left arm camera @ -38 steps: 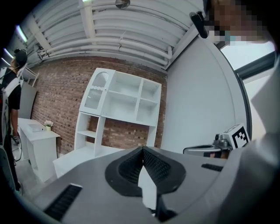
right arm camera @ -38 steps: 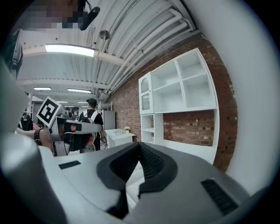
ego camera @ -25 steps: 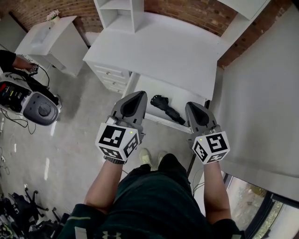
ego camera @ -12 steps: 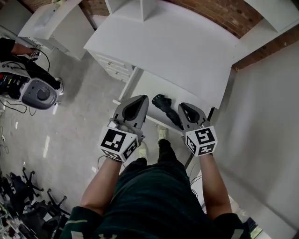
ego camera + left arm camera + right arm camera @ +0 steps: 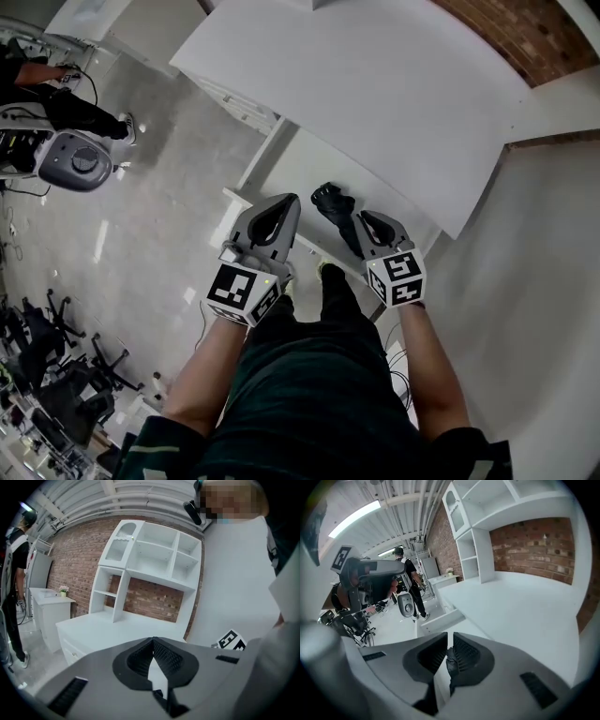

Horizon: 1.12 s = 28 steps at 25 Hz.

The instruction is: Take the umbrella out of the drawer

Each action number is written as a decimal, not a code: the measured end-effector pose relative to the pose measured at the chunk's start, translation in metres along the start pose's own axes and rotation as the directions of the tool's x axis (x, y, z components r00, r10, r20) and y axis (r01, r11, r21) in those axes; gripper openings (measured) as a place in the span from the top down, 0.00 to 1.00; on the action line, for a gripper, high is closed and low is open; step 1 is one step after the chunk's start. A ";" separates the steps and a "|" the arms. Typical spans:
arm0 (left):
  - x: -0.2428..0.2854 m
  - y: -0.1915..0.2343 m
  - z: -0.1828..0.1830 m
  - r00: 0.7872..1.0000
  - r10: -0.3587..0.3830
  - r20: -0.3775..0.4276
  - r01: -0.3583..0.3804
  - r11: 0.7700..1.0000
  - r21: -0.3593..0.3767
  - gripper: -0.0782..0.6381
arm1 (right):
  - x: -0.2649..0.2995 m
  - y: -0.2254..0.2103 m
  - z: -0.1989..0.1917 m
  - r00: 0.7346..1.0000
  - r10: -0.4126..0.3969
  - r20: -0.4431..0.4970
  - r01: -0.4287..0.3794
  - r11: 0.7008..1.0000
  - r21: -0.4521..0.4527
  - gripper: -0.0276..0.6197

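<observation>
A black folded umbrella lies aslant in the open white drawer under the white desk. My left gripper hangs over the drawer's front edge, left of the umbrella, with its jaws shut and nothing between them. My right gripper hovers at the umbrella's near end, its jaws shut. In the right gripper view the umbrella shows dark below the closed jaws, apart from them. The drawer's front rail lies ahead.
A white shelf unit stands on the desk against the brick wall. A white wall runs close on the right. A person and a grey machine are at the far left, with office chairs below.
Both grippers have drawn closer together and nearer the drawer. The right gripper now sits by the umbrella's near end. The desk and drawer have shifted up and right in the head view.
</observation>
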State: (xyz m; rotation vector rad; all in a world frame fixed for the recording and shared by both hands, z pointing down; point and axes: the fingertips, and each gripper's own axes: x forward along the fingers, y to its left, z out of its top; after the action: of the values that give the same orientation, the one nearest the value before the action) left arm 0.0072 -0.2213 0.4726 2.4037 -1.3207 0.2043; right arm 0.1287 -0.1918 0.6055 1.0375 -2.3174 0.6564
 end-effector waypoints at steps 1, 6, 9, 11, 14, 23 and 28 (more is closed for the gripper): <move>0.004 0.002 -0.005 1.000 0.007 -0.003 -0.007 1.000 -0.007 0.88 | 0.007 -0.002 -0.006 1.000 0.011 -0.016 -0.011 1.000 0.009 0.94; 0.019 0.007 -0.028 0.999 0.030 -0.034 -0.031 0.999 -0.026 0.88 | 0.040 -0.007 -0.047 0.990 0.069 -0.127 -0.067 0.998 0.022 0.82; 0.026 0.010 -0.039 0.997 0.043 -0.056 -0.045 0.998 -0.032 0.88 | 0.057 -0.009 -0.071 0.975 0.094 -0.203 -0.094 0.996 0.008 0.77; 0.029 0.011 -0.045 0.996 0.053 -0.066 -0.056 0.998 -0.040 0.88 | 0.067 -0.010 -0.089 0.962 0.103 -0.253 -0.110 0.994 -0.012 0.75; 0.034 0.015 -0.057 0.995 0.069 -0.078 -0.073 0.996 -0.052 0.88 | 0.082 -0.015 -0.115 0.942 0.105 -0.319 -0.120 0.992 -0.029 0.72; 0.046 0.029 -0.084 0.990 0.087 -0.110 -0.096 0.992 -0.079 0.88 | 0.110 -0.021 -0.160 0.894 0.101 -0.437 -0.124 0.992 -0.025 0.67; 0.052 0.033 -0.095 0.988 0.083 -0.127 -0.093 0.992 -0.080 0.88 | 0.120 -0.022 -0.175 0.864 0.075 -0.498 -0.118 0.992 -0.055 0.61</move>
State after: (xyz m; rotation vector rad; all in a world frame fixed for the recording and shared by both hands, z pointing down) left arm 0.0133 -0.2396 0.5840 2.2265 -1.3522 0.3089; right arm 0.1208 -0.1619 0.8163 0.6211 -1.9285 0.7552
